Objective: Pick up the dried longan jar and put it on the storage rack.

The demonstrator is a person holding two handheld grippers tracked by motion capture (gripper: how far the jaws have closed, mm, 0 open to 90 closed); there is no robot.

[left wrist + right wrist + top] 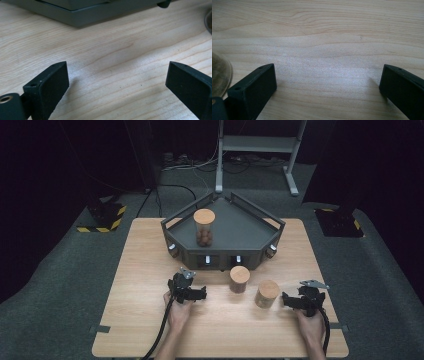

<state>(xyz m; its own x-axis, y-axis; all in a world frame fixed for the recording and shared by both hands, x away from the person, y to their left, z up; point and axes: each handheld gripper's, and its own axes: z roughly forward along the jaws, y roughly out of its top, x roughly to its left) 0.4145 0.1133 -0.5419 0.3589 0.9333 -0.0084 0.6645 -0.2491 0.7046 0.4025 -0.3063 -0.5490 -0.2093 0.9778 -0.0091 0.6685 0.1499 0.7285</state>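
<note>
A dark grey angular tray (250,227) stands at the table's far middle, with a tall lidded glass jar (204,227) of brown pieces inside it on the left. Two shorter jars with wooden lids rest on the table in front of the tray: one (239,279) near the middle, another (267,293) to its right. My left gripper (200,295) lies low over the wood left of the middle jar, jaws wide apart and empty (117,82). My right gripper (286,301) sits just right of the second jar, open, with bare wood between its jaws (328,82).
The wooden table (150,270) has free room on its left and along its front. The tray's front edge (100,15) shows close ahead in the left gripper view. A jar's glass rim (219,72) shows at the left edge of the right gripper view. A metal stand (255,142) rises behind the table.
</note>
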